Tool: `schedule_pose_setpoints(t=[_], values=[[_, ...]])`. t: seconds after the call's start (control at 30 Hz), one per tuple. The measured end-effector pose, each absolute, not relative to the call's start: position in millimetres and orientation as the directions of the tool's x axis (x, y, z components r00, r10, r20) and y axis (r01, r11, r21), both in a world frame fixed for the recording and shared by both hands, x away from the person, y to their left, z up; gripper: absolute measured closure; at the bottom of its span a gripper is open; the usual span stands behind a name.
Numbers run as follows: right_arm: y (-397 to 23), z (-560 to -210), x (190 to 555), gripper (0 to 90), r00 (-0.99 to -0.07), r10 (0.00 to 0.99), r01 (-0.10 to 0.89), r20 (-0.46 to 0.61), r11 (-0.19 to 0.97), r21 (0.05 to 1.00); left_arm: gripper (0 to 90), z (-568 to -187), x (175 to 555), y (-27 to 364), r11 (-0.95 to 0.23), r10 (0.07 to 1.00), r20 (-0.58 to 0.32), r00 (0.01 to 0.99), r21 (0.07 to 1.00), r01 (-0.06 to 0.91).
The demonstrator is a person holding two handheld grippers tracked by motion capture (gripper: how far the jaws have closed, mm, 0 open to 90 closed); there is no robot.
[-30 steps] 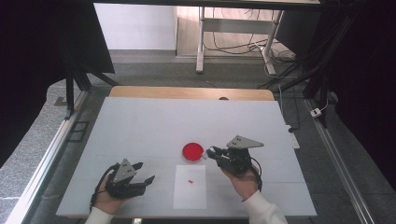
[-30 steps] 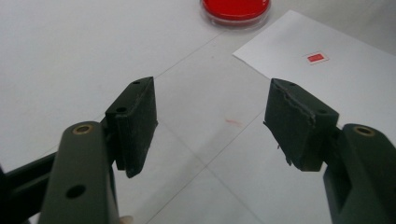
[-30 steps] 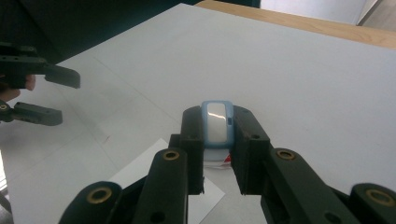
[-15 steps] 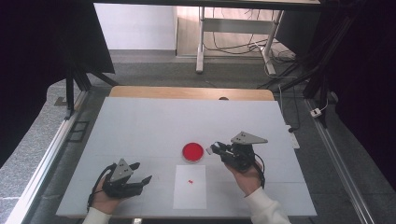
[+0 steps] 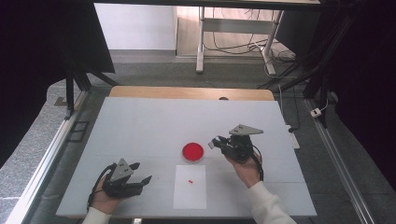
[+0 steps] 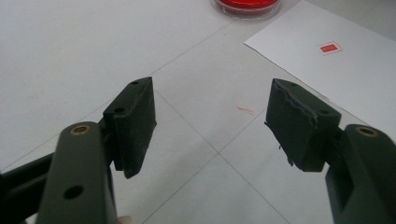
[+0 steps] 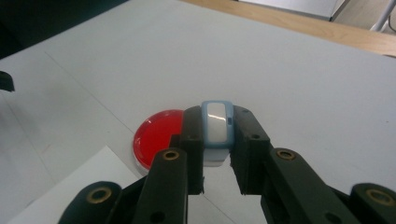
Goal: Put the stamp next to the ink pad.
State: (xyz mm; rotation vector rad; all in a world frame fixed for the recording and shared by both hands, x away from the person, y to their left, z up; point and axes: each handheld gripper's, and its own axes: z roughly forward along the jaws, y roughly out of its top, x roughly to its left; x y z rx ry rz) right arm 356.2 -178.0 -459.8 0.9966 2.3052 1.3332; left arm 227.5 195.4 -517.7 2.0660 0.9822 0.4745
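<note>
Nearest, left hand-held gripper (image 5: pixel 140 173): resting low at the near left of the worktop (image 5: pixel 140 121), jaws spread wide with nothing between them; in the left gripper view only bare surface lies in the gap.
Paper sheet (image 5: pixel 190 186): lies flat just right of that gripper, near the front edge, with a small red-printed label (image 5: pixel 190 180) on its upper part. Risk, as I judge it: a loose sheet slides easily, so a sleeve or cable dragging across could shift it and the label with it.
Right hand-held gripper (image 7: pixel 217 161): held above the worktop beyond the sheet, jaws closed on a small white piece with a pale blue rim (image 7: pixel 217 133), pinched by its two sides and pointed toward the dish.
Grip risk: the piece looks smooth and rounded, and only narrow strips of the pads (image 7: pixel 192 135) seem to bear on it; a tilt of the hand or a slight easing of pressure could let it twist or squirt out forward.
Red dish (image 5: pixel 193 151): round and shallow, just beyond the sheet's far edge and just left of the held piece. Risk: if the piece is meant for it, a drop from height could bounce off the rim, and a low approach could knock the light dish sideways.
Far worktop: bare to the wooden back edge, so a stray piece might roll a long way.
</note>
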Motion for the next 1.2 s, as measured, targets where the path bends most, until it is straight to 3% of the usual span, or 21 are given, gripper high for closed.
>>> schedule_pose_setpoints(t=[0.5, 1.2], values=[[-161.4, -483.4, 374.7, 75.4, -0.719, 0.695, 0.462, 0.011, 0.466, 0.755, 32.8, -518.4, 227.7, 195.5, -0.394, 0.777, 0.000, 0.629, 0.780, 0.487], [-156.0, -494.8, 377.5, 75.1, -0.727, 0.686, 0.464, -0.023, 0.516, 0.720, 32.3, -519.8, 228.5, 194.5, -0.398, 0.773, -0.006, 0.634, 0.774, 0.493]])
